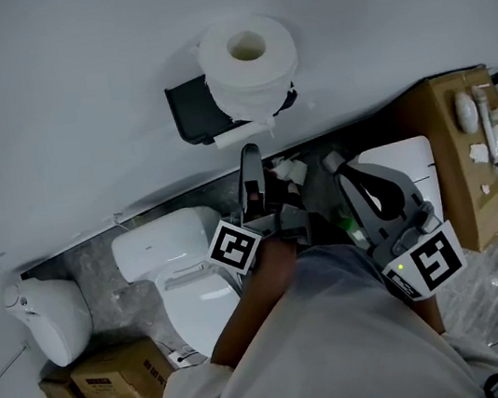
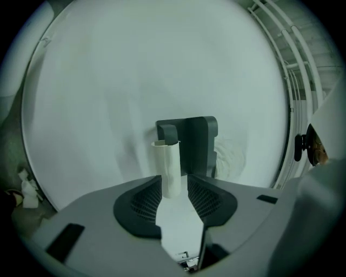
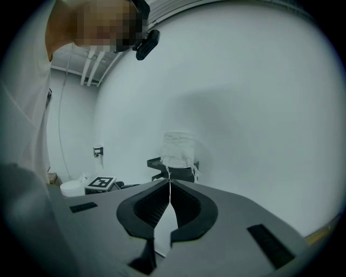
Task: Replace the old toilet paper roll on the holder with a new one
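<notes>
A full white toilet paper roll [image 1: 247, 59] sits on top of the black wall holder [image 1: 189, 111]. Just below it lies the empty cardboard core [image 1: 240, 134]. My left gripper [image 1: 248, 156] points up at the holder, right under the core. In the left gripper view its jaws [image 2: 175, 186] stand apart, with the pale core [image 2: 168, 167] reaching down between their tips in front of the holder [image 2: 197, 140]; I cannot tell whether a pad touches it. My right gripper [image 1: 334, 164] hangs lower right of the holder, shut and empty [image 3: 170, 184], facing the roll [image 3: 178, 147].
Below the holder stands a white toilet [image 1: 173, 253]. Further left are a white bin [image 1: 50, 319] and a cardboard box [image 1: 110, 387]. At the right a second white tank [image 1: 409, 166] and a cardboard box [image 1: 467, 232] with small items line the wall.
</notes>
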`<state>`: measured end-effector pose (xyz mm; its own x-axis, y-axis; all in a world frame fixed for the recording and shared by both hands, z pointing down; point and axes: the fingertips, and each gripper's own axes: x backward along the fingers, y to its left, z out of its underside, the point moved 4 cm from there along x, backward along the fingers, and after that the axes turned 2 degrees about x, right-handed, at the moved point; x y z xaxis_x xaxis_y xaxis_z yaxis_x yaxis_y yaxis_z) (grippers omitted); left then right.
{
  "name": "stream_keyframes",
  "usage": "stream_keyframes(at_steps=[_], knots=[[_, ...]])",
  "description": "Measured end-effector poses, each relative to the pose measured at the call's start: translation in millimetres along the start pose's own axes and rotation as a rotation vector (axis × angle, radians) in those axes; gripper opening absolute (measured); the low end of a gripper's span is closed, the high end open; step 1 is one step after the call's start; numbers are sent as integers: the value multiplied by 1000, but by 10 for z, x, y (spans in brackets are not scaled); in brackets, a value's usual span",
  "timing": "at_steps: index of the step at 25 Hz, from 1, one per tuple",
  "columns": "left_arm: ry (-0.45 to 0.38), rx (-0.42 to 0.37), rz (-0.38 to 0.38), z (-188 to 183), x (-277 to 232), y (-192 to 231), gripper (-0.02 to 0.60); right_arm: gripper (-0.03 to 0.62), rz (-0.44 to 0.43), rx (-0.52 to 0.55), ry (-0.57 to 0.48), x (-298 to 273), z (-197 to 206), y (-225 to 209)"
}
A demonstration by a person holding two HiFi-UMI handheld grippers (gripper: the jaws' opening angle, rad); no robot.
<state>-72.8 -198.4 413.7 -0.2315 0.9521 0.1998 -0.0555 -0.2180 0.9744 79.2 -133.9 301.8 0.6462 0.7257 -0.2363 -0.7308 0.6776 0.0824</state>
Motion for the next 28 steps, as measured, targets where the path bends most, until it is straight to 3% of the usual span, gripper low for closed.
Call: stream_keyframes(at_steps=[4,6,16,25,28], knots=[[-8,12,7,18,-89,63,222,17,8,-3,19,8,53,-70],[-25,19,9,2,-123,95,236,17,9,-4,25,6,77,-99],[-108,61,31,-164,-248,155,239,17,10,-1,52,13,131,-176],[-95,76,59,-116,-350,194,235,17,19,-3,66,55,177,-236],[-93,72,72,-98,-362,183,196,17,29,-5,70,86,195,-260]])
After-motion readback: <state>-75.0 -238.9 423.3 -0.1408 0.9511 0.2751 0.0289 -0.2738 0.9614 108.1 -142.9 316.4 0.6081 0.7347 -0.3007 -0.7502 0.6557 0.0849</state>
